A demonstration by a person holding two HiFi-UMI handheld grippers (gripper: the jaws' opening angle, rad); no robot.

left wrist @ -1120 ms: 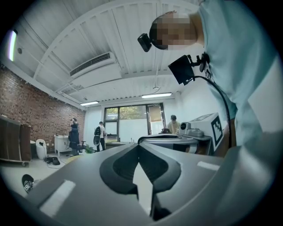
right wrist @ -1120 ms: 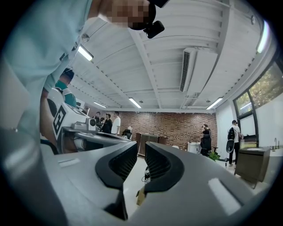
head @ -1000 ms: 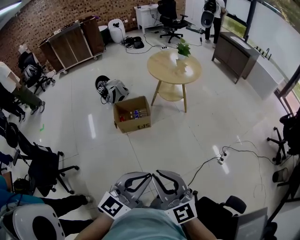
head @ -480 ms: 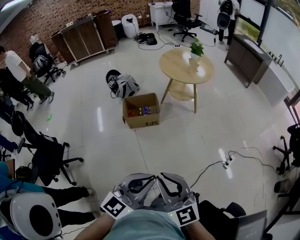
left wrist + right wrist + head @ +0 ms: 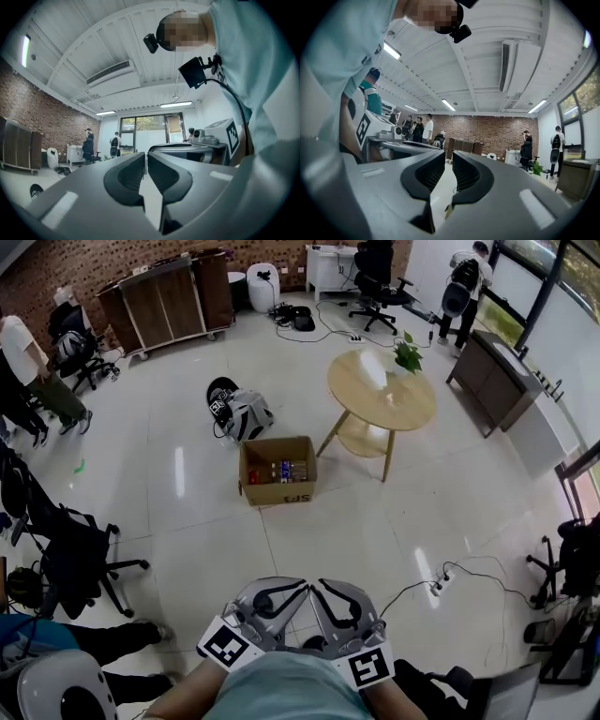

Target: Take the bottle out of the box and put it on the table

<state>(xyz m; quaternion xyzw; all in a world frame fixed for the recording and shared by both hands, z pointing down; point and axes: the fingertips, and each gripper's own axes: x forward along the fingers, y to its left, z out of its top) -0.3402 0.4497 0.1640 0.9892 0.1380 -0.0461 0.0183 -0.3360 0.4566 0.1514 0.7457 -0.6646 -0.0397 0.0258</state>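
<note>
An open cardboard box (image 5: 278, 491) stands on the shiny floor in the middle of the head view, with several bottles (image 5: 281, 471) lying inside it. Just to its right is a round wooden table (image 5: 375, 395). Both grippers are held close to the person's chest at the bottom edge, far from the box. My left gripper (image 5: 300, 587) (image 5: 146, 157) has its jaws together with nothing between them. My right gripper (image 5: 315, 584) (image 5: 449, 158) shows only a thin slit between its jaws, which are empty too.
A potted plant (image 5: 408, 354) sits on the table's far edge. A backpack (image 5: 239, 411) lies behind the box. Office chairs (image 5: 75, 559) stand at the left, and a power strip with its cable (image 5: 439, 583) lies at the right. A wooden cabinet (image 5: 173, 296) and several people are further off.
The view has swung and advanced, so the box and table now sit more to the right and slightly nearer. Both grippers stay together at the chest, jaws unchanged.
</note>
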